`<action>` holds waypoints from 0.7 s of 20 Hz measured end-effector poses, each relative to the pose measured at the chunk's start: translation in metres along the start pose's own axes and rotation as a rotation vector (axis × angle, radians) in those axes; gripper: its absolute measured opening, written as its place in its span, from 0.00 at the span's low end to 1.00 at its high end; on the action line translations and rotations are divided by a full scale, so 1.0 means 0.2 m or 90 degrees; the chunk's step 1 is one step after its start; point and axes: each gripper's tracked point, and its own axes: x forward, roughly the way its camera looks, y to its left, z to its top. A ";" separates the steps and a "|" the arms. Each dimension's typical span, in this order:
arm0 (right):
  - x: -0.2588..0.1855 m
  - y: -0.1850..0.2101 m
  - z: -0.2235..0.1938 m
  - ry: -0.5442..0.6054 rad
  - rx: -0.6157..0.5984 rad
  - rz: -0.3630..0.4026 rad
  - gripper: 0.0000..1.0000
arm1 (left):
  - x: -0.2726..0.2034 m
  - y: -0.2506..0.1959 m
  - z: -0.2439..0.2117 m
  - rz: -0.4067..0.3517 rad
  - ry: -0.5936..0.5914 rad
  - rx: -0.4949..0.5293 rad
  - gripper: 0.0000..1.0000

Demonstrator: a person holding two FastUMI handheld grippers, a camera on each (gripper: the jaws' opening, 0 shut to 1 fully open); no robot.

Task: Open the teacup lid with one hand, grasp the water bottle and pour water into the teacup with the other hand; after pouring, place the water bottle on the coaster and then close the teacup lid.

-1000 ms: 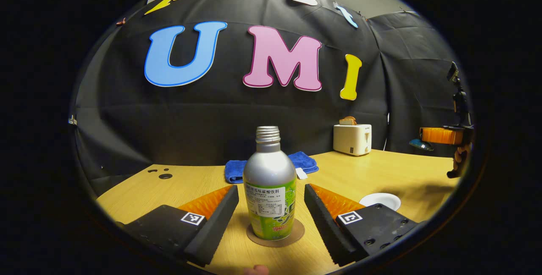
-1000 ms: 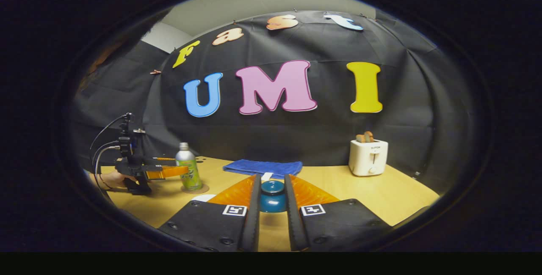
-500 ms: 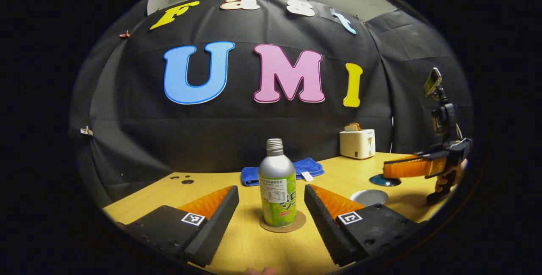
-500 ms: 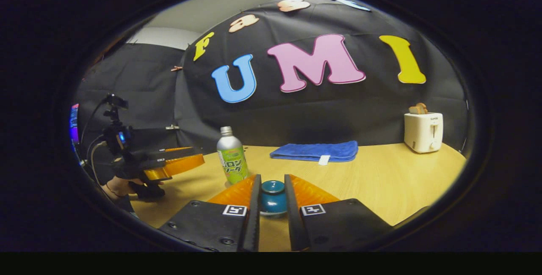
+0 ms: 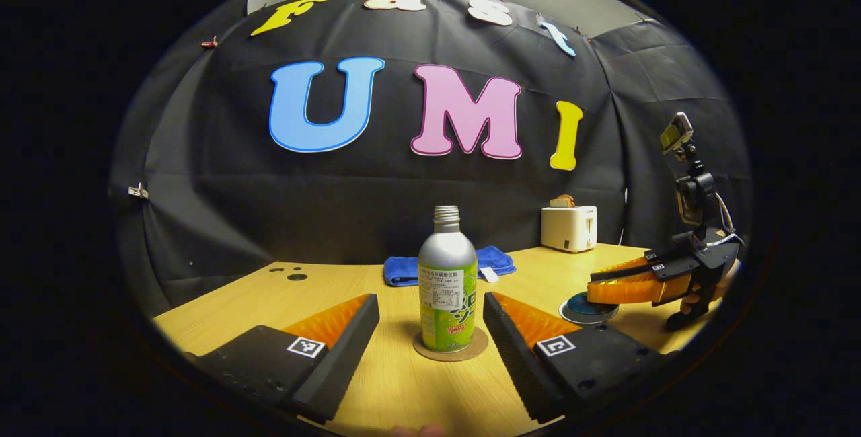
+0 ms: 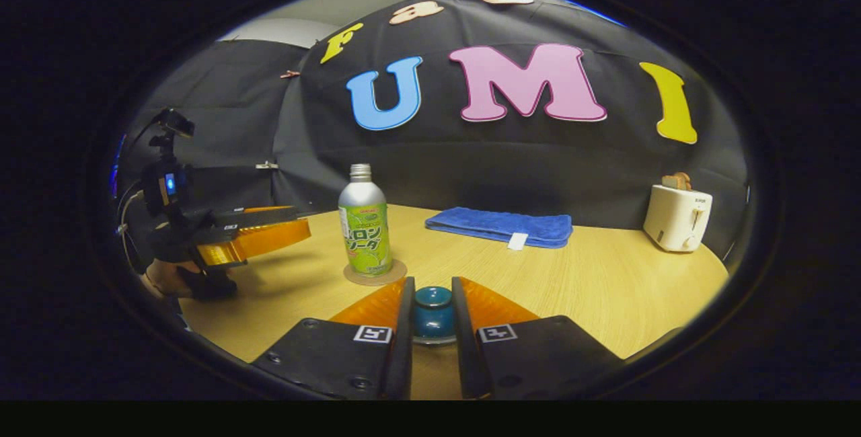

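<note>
Metal and shiny, the water bottle stands upright on the round coaster on the wooden table, with no cap on its neck. That is where the task wants it after pouring, but it would look the same before a pour too. The left gripper sits low in front of it with its fingers spread wide, not touching it. The bottle looks stiff and smooth, so it may slip; the wide middle with the green label is probably the best place to hold it. It could spill if it tips, since the top is open. The right gripper pinches the round knob of the blue teacup lid between its fingers. In the left gripper view that lid is down at the white teacup, low on the table, but I cannot tell if it rests fully on it. The lid looks hard and breakable, so it likely needs a gentle hold by its knob.
</note>
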 end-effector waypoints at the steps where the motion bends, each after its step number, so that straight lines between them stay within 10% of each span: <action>1: 0.01 -0.01 0.00 0.003 -0.004 -0.003 0.37 | 0.00 0.00 0.00 0.000 -0.001 -0.001 0.98; 11: 0.03 -0.03 -0.04 0.028 -0.016 -0.025 0.27 | -0.01 -0.01 0.01 -0.018 -0.009 -0.003 0.98; 14: 0.02 -0.02 -0.05 0.032 -0.021 -0.025 0.37 | -0.01 -0.01 0.00 -0.021 -0.009 -0.003 0.98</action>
